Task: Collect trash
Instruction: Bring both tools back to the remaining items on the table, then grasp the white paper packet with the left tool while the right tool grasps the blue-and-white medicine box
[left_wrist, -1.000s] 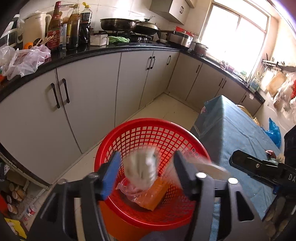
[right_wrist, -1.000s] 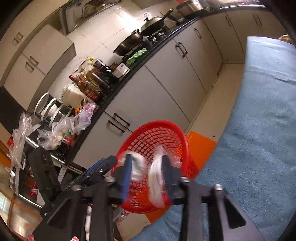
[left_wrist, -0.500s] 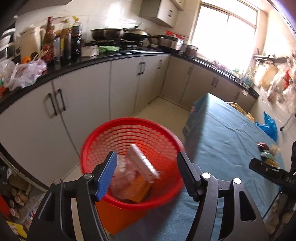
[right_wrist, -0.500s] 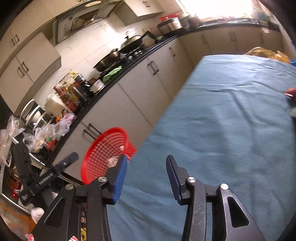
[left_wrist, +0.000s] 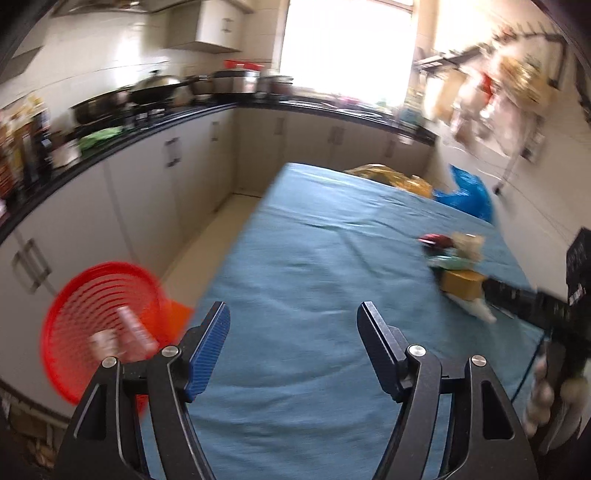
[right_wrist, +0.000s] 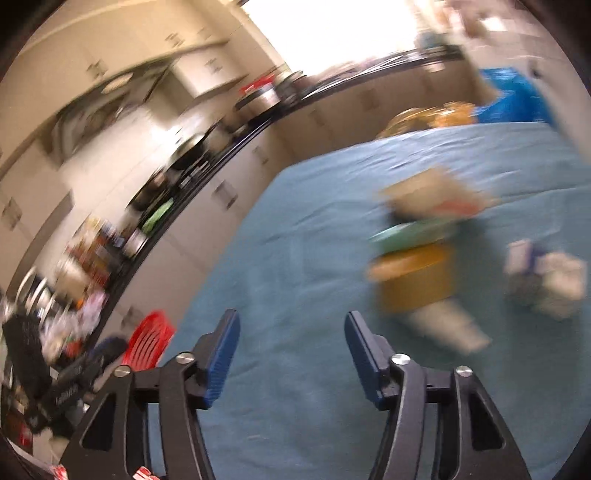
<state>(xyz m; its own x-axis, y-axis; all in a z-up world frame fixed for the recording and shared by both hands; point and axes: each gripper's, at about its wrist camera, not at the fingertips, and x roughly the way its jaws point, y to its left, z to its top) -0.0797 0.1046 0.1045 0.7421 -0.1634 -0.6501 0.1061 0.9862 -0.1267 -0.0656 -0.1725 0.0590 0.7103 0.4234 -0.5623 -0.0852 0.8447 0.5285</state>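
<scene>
Over the blue-covered table (left_wrist: 314, 295), both grippers hang with nothing between their fingers. On the left gripper (left_wrist: 293, 325) the jaws stand apart and have just been opening; only bare cloth shows between the blue pads. On the right gripper (right_wrist: 291, 334) the jaws also stand apart, having just been opening, with bare cloth in the gap. From the left wrist view, the red basket (left_wrist: 99, 328) sits off the table's edge at about 9 o'clock of the fingers, with pale trash inside (blurred, item type not readable). A cluster of trash (left_wrist: 458, 266) lies on the cloth at about 2 o'clock, well apart from the left gripper; a yellow-brown box (left_wrist: 461, 290) forms its near part. In the right wrist view the same box (right_wrist: 413, 280) lies at about 1 o'clock, near the right fingers but not touching them, with a green packet (right_wrist: 410, 232) on top. A white crumpled piece (right_wrist: 546, 284) lies further out at 3 o'clock. Motion blur hides finer detail.
</scene>
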